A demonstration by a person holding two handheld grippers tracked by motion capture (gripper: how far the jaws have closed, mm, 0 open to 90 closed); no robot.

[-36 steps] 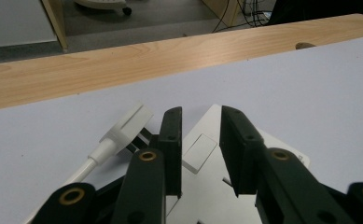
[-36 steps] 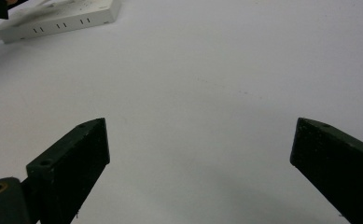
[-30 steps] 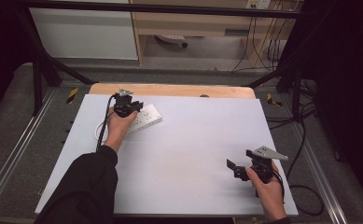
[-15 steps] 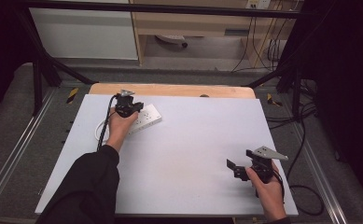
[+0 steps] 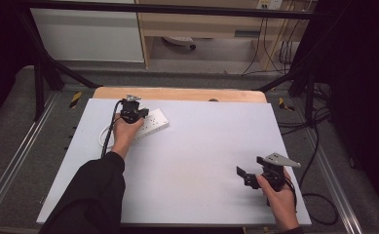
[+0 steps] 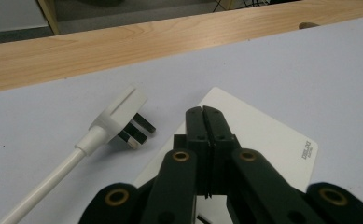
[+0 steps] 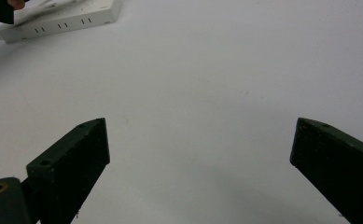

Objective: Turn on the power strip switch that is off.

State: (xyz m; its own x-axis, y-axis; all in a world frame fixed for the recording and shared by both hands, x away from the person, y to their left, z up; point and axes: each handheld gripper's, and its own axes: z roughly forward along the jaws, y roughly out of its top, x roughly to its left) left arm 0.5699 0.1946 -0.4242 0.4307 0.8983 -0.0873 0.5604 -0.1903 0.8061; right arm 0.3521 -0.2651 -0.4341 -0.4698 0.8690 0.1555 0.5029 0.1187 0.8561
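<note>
Left gripper (image 6: 202, 112): jaws just closed, pressed together with nothing between them, over the power strip (image 6: 268, 140) at the table's (image 5: 201, 161) far left. Plug (image 6: 123, 116) lies loose beside it. Right gripper (image 7: 200, 140): spread, idle, well apart. Advise reopening the jaws before taking the plug body squarely.

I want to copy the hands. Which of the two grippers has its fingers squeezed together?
The left gripper, over the white power strip at the far side of the table, near the plug. Its fingers have just closed with nothing between them. The right gripper stands wide open.
</note>
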